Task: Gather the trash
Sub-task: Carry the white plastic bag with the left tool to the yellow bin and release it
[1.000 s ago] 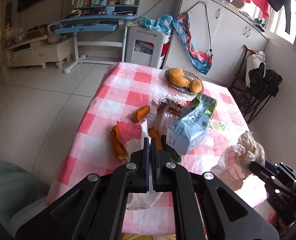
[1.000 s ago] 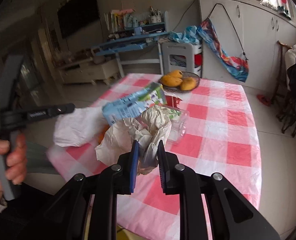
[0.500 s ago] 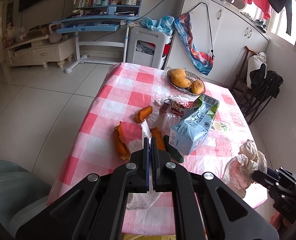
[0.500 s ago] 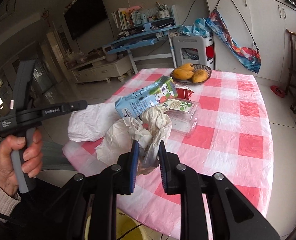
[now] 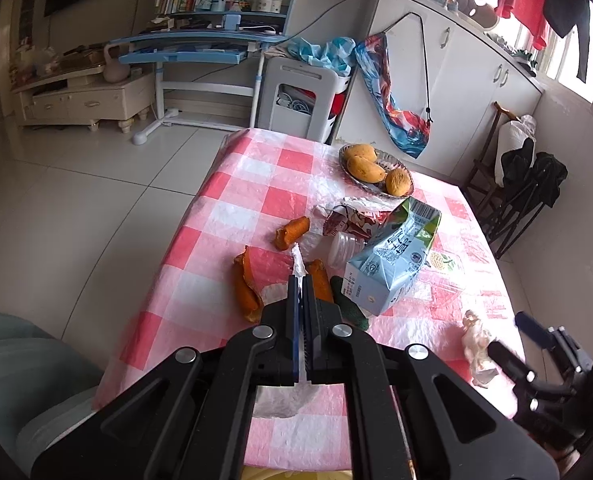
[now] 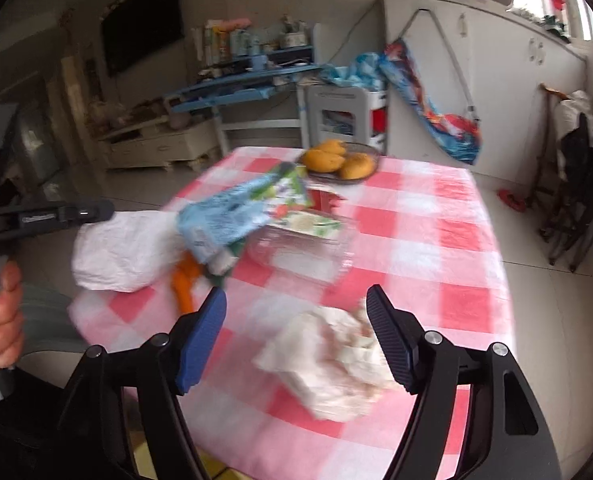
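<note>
My left gripper [image 5: 298,280] is shut on a thin white plastic bag [image 5: 284,400], which hangs over the table's near edge. The right wrist view shows that bag [image 6: 124,248] billowing under the left gripper [image 6: 104,210]. My right gripper [image 6: 296,300] is opening. A crumpled white paper wad [image 6: 336,360] sits loose between and below its blue pads, untouched and blurred. In the left wrist view the wad [image 5: 476,340] is just in front of the right gripper [image 5: 510,340]. A blue-green milk carton [image 5: 392,264] lies mid-table among orange peels [image 5: 246,284].
On the pink checked tablecloth [image 5: 232,216] are a red wrapper [image 5: 348,220], a clear plastic box [image 6: 300,248] and a bowl of orange fruit [image 5: 376,168] at the far end. Something yellow [image 6: 144,456] shows under the near table edge. A person's hand [image 6: 0,320] holds the left tool.
The right jaws have swung wide apart and let go of the crumpled paper wad, which now sits lower between them. The left gripper has stayed shut on the bag.
</note>
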`<state>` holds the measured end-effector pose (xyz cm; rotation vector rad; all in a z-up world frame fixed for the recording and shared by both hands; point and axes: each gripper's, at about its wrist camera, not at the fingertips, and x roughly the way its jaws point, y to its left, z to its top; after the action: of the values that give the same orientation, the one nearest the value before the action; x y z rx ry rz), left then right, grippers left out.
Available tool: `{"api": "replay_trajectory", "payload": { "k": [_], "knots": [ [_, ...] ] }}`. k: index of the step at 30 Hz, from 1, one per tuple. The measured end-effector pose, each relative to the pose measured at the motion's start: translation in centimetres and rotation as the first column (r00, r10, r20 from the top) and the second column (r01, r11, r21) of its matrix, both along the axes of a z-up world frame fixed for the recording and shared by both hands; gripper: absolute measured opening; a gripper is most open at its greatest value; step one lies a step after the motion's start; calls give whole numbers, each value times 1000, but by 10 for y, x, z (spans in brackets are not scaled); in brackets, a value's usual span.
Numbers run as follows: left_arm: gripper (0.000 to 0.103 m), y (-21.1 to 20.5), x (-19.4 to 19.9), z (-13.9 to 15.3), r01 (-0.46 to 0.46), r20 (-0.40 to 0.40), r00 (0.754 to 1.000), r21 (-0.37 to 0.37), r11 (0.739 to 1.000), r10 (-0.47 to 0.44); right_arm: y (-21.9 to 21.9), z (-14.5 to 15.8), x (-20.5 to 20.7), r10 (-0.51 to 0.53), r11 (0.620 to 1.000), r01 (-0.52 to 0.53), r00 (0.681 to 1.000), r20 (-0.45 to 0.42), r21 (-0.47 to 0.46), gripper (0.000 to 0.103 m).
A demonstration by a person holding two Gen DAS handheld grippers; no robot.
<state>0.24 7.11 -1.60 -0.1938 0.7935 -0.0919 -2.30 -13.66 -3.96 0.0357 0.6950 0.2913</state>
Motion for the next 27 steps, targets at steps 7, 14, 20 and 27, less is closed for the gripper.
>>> {"api": "replay_trajectory", "payload": {
  "k": [7,14,20,27],
  "knots": [
    [3,10,-9,8,-7,25,1000,-31,999,8,50,-16,18,152,988,-147,984,-90,56,52],
    [3,23,-13,16,-7,39,999,-54,999,9,81,-21,25,185,983,-183,977,-101,29,50],
    [3,28,-28,24,33,42,999,-73,997,-30,74,-26,29,171,985,-168,975,-140,31,51],
    [3,28,-81,13,56,-21,998,-156,986,-60,65,-24,28,151,988,-146,976,-157,43,52]
  ]
}}
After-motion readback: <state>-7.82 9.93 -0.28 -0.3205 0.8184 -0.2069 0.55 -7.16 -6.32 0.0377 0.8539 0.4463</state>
